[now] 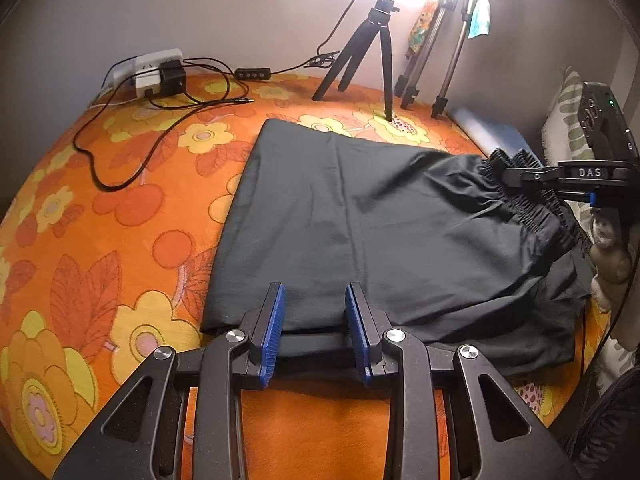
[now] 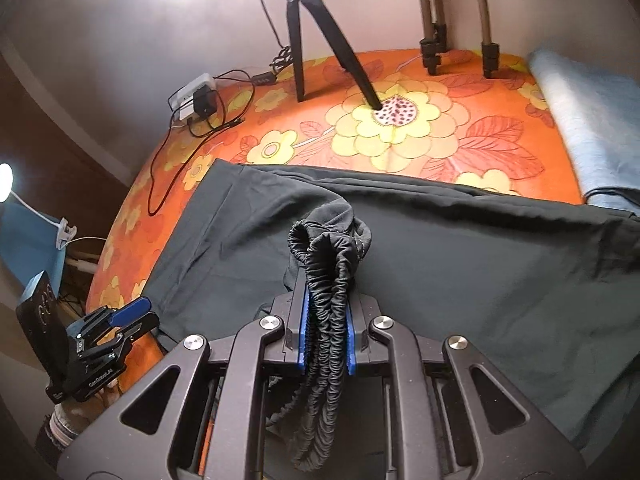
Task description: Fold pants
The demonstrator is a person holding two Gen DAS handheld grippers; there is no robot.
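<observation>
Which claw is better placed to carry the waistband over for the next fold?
Probably the right claw: it already grips the elastic waistband. The left claw is open at the pants' hem.

Looks like a home bedroom turned into a makeshift recording spot: orange flowered bedspread over a bed against a plain wall, striped pillow at the bedspread's right edge, black tripod with a bright lamp standing on its far side, power strip and cables at its far-left corner.
</observation>
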